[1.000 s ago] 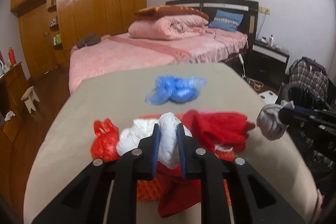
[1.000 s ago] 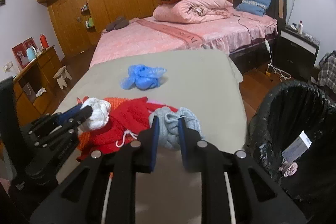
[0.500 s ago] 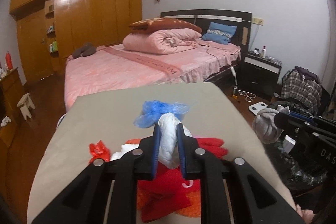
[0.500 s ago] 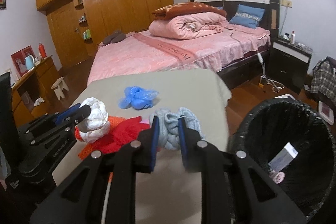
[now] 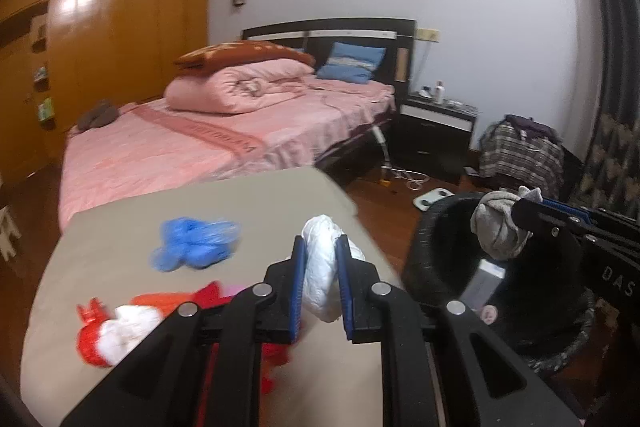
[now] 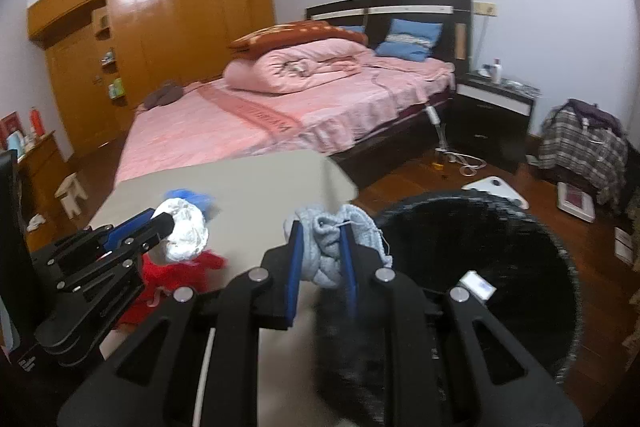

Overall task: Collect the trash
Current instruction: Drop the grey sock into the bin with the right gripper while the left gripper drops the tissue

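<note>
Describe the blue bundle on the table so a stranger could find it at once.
Start at the beige table in front of the pink bed. Toward its far end lies a crumpled blue plastic bundle, alone on bare cloth, the only blue thing there; the red and white pile sits nearer.

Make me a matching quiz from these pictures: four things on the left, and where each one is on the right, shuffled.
Things:
1. white bundle
2. grey knit bundle
3. blue plastic bag
4. small white box

Places:
A. lying on the beige table
B. inside the black bin
C. clamped in the left claw
D. clamped in the right claw

Pairs: 1-C, 2-D, 3-A, 4-B
</note>
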A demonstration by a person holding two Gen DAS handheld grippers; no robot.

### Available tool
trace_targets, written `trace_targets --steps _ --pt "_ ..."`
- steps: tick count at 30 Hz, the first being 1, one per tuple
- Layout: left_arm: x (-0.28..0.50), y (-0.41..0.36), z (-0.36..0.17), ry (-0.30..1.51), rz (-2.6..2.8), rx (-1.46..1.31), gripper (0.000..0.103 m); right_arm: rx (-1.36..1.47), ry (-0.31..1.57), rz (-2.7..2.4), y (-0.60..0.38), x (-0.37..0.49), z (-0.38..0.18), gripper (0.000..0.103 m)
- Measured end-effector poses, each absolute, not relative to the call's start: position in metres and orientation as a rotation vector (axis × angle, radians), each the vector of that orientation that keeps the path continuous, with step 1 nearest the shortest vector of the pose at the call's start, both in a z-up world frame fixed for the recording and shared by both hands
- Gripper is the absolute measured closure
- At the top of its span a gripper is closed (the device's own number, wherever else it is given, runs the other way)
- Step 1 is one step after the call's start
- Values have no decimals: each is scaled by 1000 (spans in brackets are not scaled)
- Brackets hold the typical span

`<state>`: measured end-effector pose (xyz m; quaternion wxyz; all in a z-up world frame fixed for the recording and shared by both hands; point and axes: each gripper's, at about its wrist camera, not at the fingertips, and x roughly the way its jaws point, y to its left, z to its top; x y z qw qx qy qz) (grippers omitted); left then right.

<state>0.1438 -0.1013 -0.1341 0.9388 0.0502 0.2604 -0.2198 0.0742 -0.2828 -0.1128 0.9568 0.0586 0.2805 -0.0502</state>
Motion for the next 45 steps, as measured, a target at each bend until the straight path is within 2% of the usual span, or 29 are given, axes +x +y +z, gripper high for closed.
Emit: trace_targets --steps 17,18,19,20,21,22,23,24,25,26,27,28,29,31,36,45 --pt "133 -230 -144 560 -722 136 87 170 575 -365 -404 37 -131 85" --pt "133 -237 -146 568 -737 135 87 171 578 -371 -408 37 -132 85" --pt "133 -242 -148 577 -753 135 81 172 581 -379 -412 36 -134 85" --pt "133 -248 -150 588 -772 133 80 172 584 -393 -416 35 -136 80" --pt "133 -250 -151 594 -782 131 72 172 587 -401 -418 34 -138 77" --pt "134 -252 -152 597 -787 130 56 170 592 -413 -420 33 -140 75" --pt "135 -250 -153 595 -785 123 52 169 596 -431 -423 32 -143 69" --pt "136 -247 -153 592 -779 116 46 171 599 -438 -424 32 -144 62" --pt "138 -245 -152 590 -771 116 44 173 599 -449 -425 31 -146 49" --pt "140 -240 -151 587 -753 120 43 173 596 -460 -426 31 -147 41" --pt "141 -235 -151 584 -732 123 39 172 592 -466 -426 30 -147 39" --pt "143 -230 -149 580 -715 122 33 170 589 -469 -424 29 -147 33" --pt "144 -221 -148 573 -686 121 30 165 586 -472 -422 29 -147 21" --pt "147 -203 -145 564 -618 129 16 157 572 -481 -417 31 -144 11" --pt "154 -153 -142 568 -497 110 6 144 565 -433 -395 40 -139 6" --pt "151 -57 -141 573 -278 106 6 136 582 -278 -325 73 -136 5"
